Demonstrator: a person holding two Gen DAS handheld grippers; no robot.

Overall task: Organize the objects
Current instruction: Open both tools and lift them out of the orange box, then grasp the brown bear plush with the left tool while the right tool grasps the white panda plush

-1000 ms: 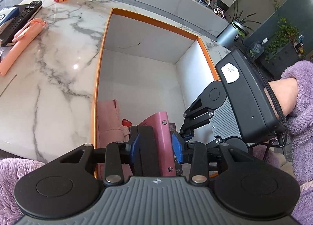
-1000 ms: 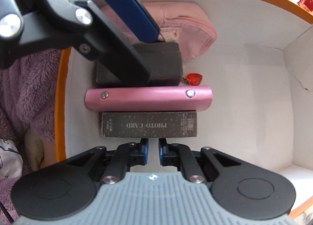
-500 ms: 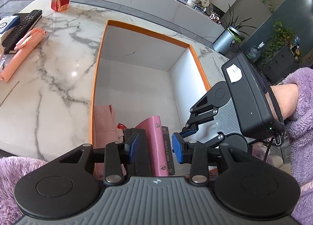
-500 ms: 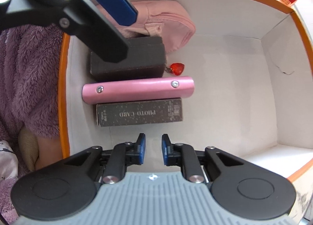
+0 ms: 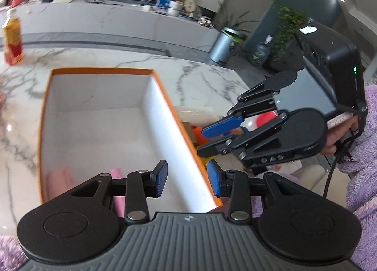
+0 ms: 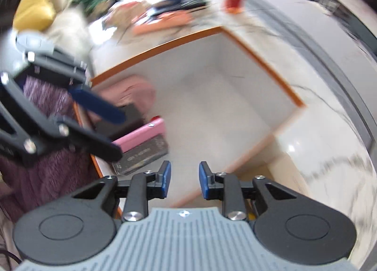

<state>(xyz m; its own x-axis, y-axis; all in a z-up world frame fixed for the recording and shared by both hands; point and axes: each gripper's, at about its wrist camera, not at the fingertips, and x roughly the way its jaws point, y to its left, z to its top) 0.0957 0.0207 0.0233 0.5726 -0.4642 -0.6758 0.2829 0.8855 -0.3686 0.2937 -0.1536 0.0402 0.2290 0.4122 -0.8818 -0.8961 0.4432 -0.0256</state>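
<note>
Orange-rimmed white box [image 5: 165, 96] fills the left-centre of the left wrist view, standing open on the marble table [image 5: 207, 77]; at its lower left corner lie a pink fabric item [image 6: 139, 89], a pink case [image 6: 143, 136] and, just beside that, a dark card box [image 6: 143, 155]. Left gripper [image 5: 187, 181] hangs over the box's right wall with jaws partly apart and nothing between them. Right gripper [image 6: 185, 182] has empty jaws that are opening, in a blurred view.
</note>
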